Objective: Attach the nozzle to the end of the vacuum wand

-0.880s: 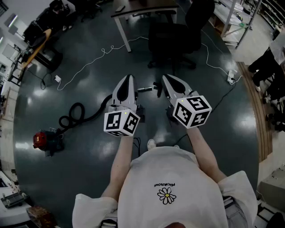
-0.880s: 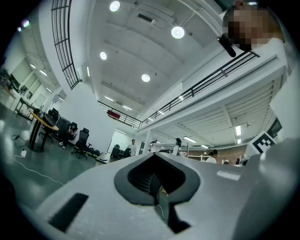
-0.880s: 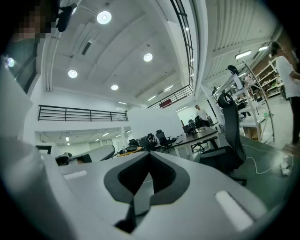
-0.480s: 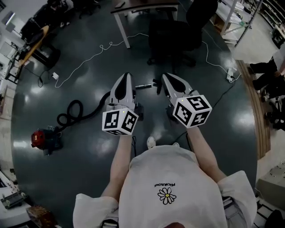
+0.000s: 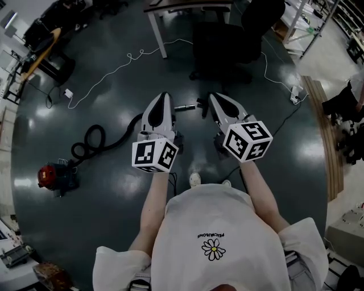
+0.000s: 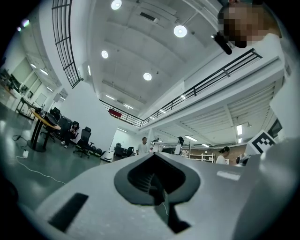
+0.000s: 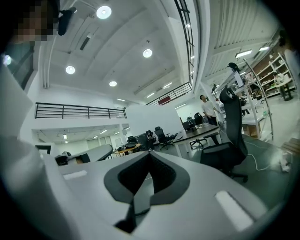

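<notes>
In the head view I hold both grippers level in front of me, above the dark floor. The left gripper (image 5: 164,96) is shut with nothing in it. The right gripper (image 5: 212,97) is also shut and empty. On the floor between their tips lies the silver end of the vacuum wand (image 5: 183,107), with a small black nozzle (image 5: 201,105) just to its right. A black hose (image 5: 94,142) runs left to the red vacuum canister (image 5: 53,175). In the gripper views the left gripper (image 6: 155,157) and the right gripper (image 7: 150,154) show closed jaws and only the room beyond.
A black office chair (image 5: 227,40) and a desk (image 5: 182,7) stand ahead. A white cable (image 5: 122,65) snakes over the floor at the left, and another runs to a power strip (image 5: 295,98) at the right. Shelves and benches line the room's edges.
Both grippers stay shut in about the same place. A person at the right edge of the head view has shifted.
</notes>
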{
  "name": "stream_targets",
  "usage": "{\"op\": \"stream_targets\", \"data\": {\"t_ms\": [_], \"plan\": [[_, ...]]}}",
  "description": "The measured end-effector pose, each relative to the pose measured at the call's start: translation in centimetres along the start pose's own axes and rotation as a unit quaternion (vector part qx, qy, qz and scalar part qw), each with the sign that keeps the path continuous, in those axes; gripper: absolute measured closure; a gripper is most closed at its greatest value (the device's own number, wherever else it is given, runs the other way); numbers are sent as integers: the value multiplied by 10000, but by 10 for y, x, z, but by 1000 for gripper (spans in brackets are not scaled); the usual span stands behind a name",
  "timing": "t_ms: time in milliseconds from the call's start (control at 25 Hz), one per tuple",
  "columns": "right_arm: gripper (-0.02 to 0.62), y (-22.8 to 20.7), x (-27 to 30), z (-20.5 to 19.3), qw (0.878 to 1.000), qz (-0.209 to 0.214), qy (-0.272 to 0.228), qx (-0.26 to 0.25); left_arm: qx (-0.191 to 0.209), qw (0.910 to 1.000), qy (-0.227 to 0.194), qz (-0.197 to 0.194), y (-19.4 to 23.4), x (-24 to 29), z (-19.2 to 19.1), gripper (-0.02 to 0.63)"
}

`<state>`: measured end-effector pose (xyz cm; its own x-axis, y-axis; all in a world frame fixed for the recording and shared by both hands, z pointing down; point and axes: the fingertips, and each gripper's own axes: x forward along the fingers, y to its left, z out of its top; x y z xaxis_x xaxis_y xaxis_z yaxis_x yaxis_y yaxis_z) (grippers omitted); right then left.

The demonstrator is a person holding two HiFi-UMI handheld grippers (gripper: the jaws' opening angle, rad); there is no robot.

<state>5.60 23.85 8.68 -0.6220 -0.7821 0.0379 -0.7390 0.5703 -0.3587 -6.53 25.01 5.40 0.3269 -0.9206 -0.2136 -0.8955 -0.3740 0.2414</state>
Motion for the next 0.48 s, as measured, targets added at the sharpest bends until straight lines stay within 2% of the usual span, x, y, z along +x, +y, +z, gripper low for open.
{"op": "stream_targets", "data": {"t_ms": [280,400,480], "plan": [[594,-16,17,-12,9981,-541,29,-301,-65,9998,209,12,44,-8,-7,604],[594,-31,21,-11,9972,-713,-35,-210,46,9995,316,41,61,-4,-13,604],[594,-42,24,-13,9968,-795,-11,-67,-49,9995,306,100,72,0,-17,604]]}}
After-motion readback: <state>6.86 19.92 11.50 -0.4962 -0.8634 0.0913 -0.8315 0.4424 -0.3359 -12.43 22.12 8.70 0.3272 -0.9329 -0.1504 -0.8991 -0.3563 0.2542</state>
